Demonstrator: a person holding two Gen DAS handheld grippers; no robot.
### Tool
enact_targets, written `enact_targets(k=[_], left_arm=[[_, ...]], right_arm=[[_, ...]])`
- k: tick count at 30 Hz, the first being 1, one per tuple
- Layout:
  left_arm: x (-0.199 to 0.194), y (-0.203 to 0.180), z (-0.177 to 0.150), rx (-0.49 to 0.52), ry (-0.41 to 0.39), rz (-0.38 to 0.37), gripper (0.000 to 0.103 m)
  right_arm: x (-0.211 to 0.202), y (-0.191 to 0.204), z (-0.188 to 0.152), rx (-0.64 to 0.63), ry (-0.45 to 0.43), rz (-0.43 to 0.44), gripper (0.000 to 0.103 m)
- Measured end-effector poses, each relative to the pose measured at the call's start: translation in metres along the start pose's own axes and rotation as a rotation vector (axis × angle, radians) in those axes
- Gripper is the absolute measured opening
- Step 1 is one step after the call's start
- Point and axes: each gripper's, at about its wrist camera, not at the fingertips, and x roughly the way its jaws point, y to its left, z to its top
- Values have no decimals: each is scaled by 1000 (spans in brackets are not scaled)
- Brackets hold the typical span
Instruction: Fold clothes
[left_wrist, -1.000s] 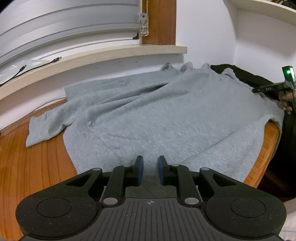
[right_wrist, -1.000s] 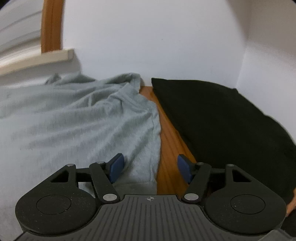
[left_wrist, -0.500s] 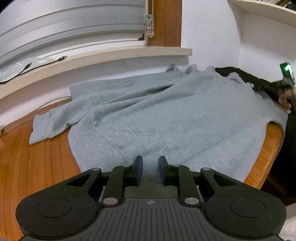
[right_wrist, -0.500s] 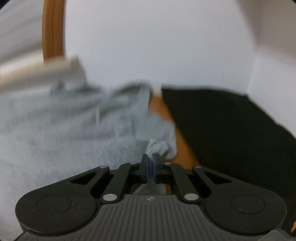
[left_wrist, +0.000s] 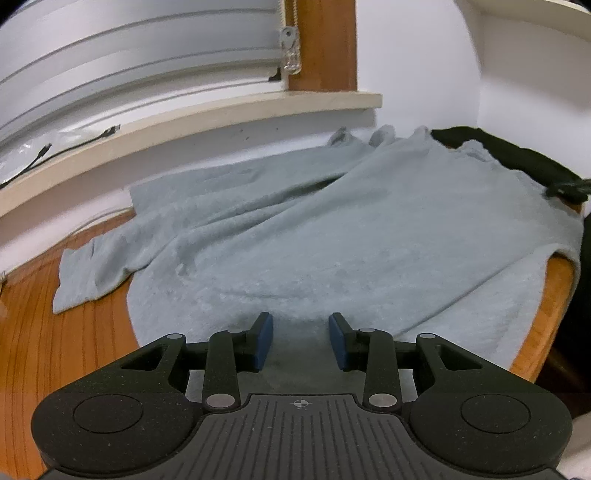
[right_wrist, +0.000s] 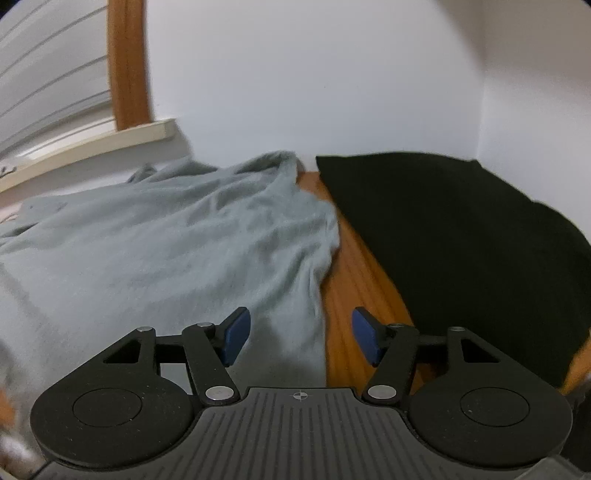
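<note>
Mostly flat, the grey sweatshirt (left_wrist: 332, 236) is spread over the wooden table (left_wrist: 55, 347), and we see its long axis run from the near edge of the table toward the far wall. One sleeve (left_wrist: 92, 273) trails out to the left and lies flat on the bare wood, its cuff end pointing to the near left. At the far end the cloth bunches up against the wall, under the window sill (left_wrist: 221, 110), so we cannot say which part of the garment lies there. Its right edge hangs a little over the rounded table rim. We can read no brand, label or writing anywhere on the cloth.

Our left gripper (left_wrist: 301, 341) hovers over the near hem with its jaws opening; the fabric lies under the gap, and the blue pads (left_wrist: 264, 341) do not press on it. Our right gripper (right_wrist: 299, 341) sits at the garment's right border, jaws opening as well, with the edge of the cloth and a strip of bare wood below the gap, nothing pinched.

Just right of that strip lies a black cloth (right_wrist: 461, 240), filling the far right corner. On the sill to the far left rests a thin dark cable (left_wrist: 74, 142).
</note>
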Motion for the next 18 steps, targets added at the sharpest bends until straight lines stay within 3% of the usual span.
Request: enact_targets(k=[9, 10, 11, 12, 13, 14, 18], left_arm=[[4, 4, 0, -14, 5, -2, 39], [4, 5, 0, -17, 5, -5, 40], [5, 6, 0, -20, 5, -8, 41], [5, 8, 0, -22, 4, -11, 41], [5, 9, -1, -25, 2, -14, 41], [5, 10, -1, -27, 1, -16, 41], [5, 9, -1, -28, 0, -14, 41]], right_arm=[[-29, 4, -26, -13, 7, 53, 60], [-30, 5, -27, -15, 4, 59, 54], [-29, 6, -26, -18, 3, 68, 38], [-28, 7, -25, -22, 3, 78, 28], [-28, 8, -24, -25, 2, 88, 7], [-26, 8, -22, -24, 2, 91, 3], [-29, 10, -9, -11, -59, 113, 2]])
